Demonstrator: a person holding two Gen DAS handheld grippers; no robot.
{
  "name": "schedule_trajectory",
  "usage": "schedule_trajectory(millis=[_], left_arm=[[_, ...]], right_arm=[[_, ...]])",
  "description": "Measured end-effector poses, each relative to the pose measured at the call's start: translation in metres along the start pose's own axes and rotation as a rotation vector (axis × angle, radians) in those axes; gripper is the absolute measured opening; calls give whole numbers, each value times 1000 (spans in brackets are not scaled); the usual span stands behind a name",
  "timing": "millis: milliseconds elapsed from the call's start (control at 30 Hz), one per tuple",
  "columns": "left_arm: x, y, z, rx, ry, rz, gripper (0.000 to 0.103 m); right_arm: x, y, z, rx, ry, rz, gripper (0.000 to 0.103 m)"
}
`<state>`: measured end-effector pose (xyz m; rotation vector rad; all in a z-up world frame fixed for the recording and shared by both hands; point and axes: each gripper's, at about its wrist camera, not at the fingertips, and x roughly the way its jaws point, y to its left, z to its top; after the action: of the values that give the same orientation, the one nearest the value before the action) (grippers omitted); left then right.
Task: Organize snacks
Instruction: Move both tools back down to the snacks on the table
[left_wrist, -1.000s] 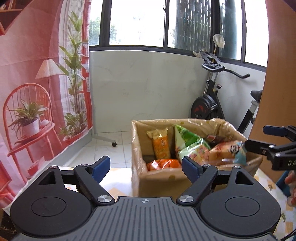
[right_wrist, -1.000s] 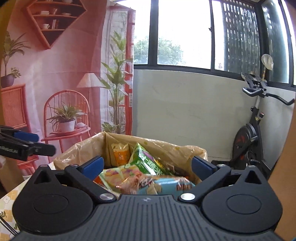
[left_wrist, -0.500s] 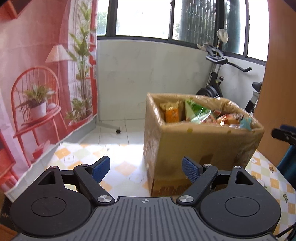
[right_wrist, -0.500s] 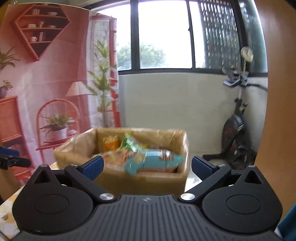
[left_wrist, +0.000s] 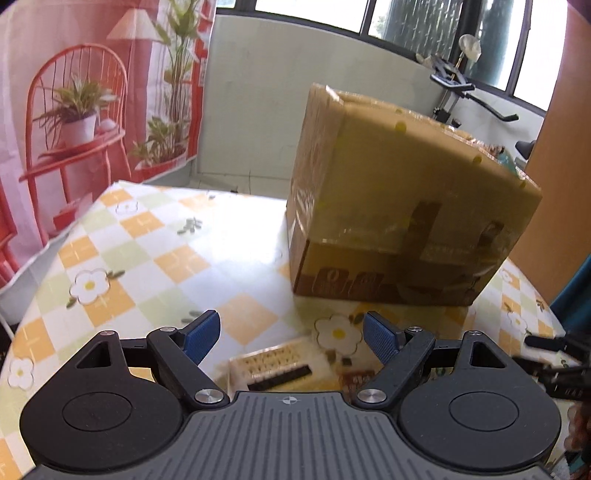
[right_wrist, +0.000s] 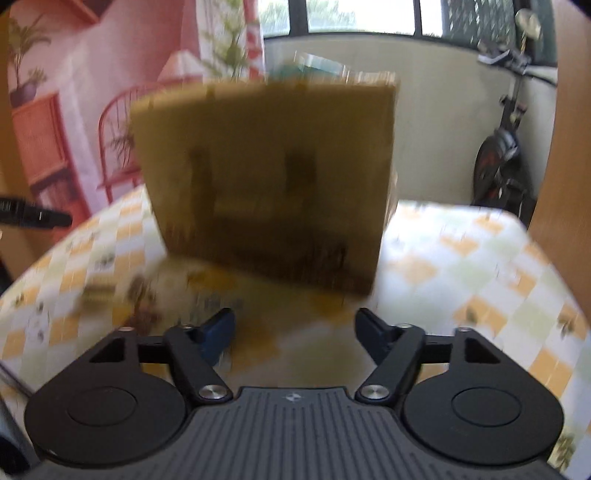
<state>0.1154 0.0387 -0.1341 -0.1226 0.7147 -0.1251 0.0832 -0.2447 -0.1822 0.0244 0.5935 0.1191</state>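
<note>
Basically, the cardboard box (left_wrist: 406, 206) sat on the checkered desk (left_wrist: 147, 251), snack bags barely peeking over its rim. Left tongs (left_wrist: 291, 338) were open above a pale snack packet (left_wrist: 280, 365) lying on the desk just in front of the box, pads not touching it. Right tongs (right_wrist: 295, 332) had just been closing, still gaping with nothing between them; that view was blurred.

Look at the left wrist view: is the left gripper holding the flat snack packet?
No: the left gripper stands open above the snack packet, which lies on the table.
</note>
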Motion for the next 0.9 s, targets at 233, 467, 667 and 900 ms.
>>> schedule_trajectory(millis=[233, 467, 667, 900], left_arm=[[8, 1, -14, -16, 34, 2, 86], [17, -1, -20, -16, 55, 3, 86], [24, 0, -24, 13, 73, 23, 86], [31, -2, -31, 46, 95, 42, 86]], right_arm=[[12, 2, -33, -19, 118, 45, 52], [19, 6, -47, -29, 160, 77, 35], [27, 7, -48, -6, 122, 63, 33], [47, 7, -39, 22, 76, 32, 32]])
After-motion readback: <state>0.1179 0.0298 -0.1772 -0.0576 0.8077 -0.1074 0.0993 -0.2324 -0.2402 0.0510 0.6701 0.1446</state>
